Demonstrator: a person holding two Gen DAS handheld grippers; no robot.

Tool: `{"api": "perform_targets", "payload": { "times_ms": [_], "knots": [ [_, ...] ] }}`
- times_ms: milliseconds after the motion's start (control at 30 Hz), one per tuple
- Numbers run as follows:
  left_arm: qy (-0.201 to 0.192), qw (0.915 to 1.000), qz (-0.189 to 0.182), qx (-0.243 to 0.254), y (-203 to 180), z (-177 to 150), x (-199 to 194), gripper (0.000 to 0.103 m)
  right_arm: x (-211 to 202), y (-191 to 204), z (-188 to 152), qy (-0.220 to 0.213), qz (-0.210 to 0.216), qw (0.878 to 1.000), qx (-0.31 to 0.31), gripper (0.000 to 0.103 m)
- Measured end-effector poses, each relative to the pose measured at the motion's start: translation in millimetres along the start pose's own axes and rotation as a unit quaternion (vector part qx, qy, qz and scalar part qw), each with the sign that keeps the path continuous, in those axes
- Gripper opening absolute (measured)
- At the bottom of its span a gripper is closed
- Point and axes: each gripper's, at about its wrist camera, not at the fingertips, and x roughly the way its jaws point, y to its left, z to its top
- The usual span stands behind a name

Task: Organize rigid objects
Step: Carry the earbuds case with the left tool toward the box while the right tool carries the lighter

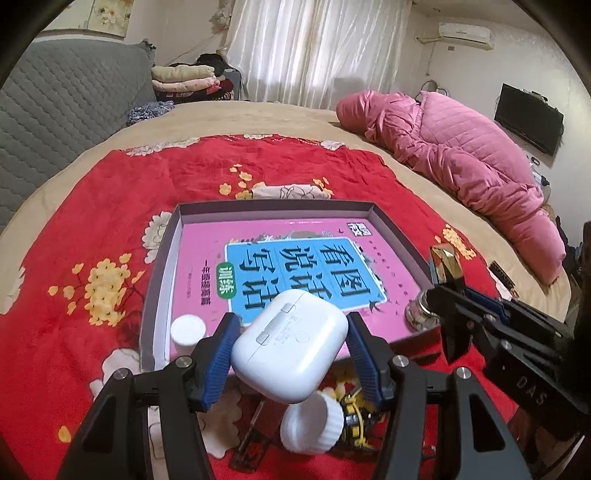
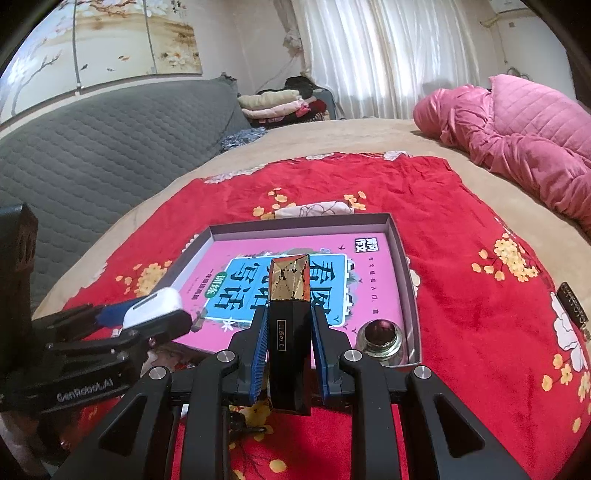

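Left wrist: left gripper [image 1: 291, 347] clamps earbud case [image 1: 290, 352] over tray [image 1: 162, 266].

**Setting: Home Bedroom**

Identifying features: a bed [image 1: 332, 122] with a grey quilted headboard [image 1: 66, 110], a red floral blanket [image 1: 92, 229], a pink quilt [image 1: 461, 147], folded clothes [image 1: 188, 79], white curtains [image 1: 317, 48], a wall-mounted air conditioner [image 1: 466, 34] and a television [image 1: 528, 118].

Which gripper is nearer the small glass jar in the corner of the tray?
Right. The right gripper, shut on the black and gold faceted box, hangs just beside the glass jar. The left gripper, holding the white earbud case, is farther along the tray's near edge.
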Motion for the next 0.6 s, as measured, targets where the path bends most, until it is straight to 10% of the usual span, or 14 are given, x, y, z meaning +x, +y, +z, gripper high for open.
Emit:
{"api": "perform_targets", "payload": {
  "times_ms": [600],
  "knots": [
    [0.009, 0.9999, 0.001, -0.005, 1, 4, 24, 0.058, 13, 0, 12, 0.002, -0.007, 1.000, -0.002, 0.023]
  ]
}}
